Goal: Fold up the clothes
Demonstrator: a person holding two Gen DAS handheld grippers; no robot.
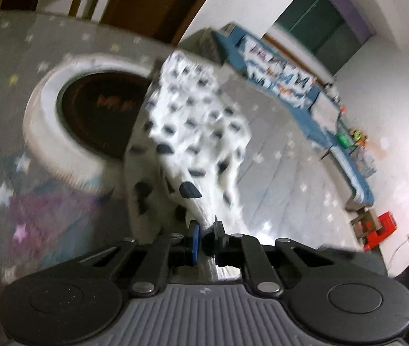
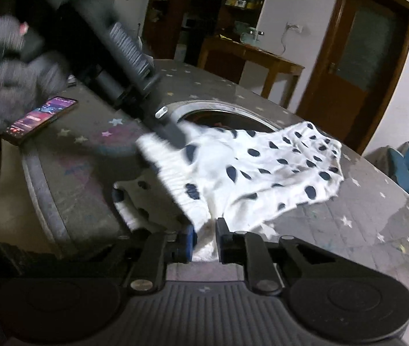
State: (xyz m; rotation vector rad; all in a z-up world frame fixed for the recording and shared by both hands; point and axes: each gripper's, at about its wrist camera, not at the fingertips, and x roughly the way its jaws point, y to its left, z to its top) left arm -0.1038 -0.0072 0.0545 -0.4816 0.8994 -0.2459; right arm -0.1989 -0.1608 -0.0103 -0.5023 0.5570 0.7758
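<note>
A white garment with dark blue spots (image 2: 276, 167) lies on a grey star-patterned table cover (image 2: 363, 225), partly over a round opening (image 2: 227, 115). My right gripper (image 2: 206, 235) is shut on the elastic waistband at the near edge. In the right wrist view my left gripper (image 2: 172, 135) comes down from the upper left and pinches the far end of the same waistband, held by a gloved hand (image 2: 2, 66). In the blurred left wrist view the garment (image 1: 195, 132) hangs up from my left gripper (image 1: 206, 229), which is shut on a white fold.
A lit phone (image 2: 40, 118) with a cable lies at the table's left edge. The white-rimmed round opening (image 1: 100, 112) sits left of the garment. A blue sofa (image 1: 291, 86), a wooden desk (image 2: 250, 54) and a door (image 2: 360, 46) stand beyond the table.
</note>
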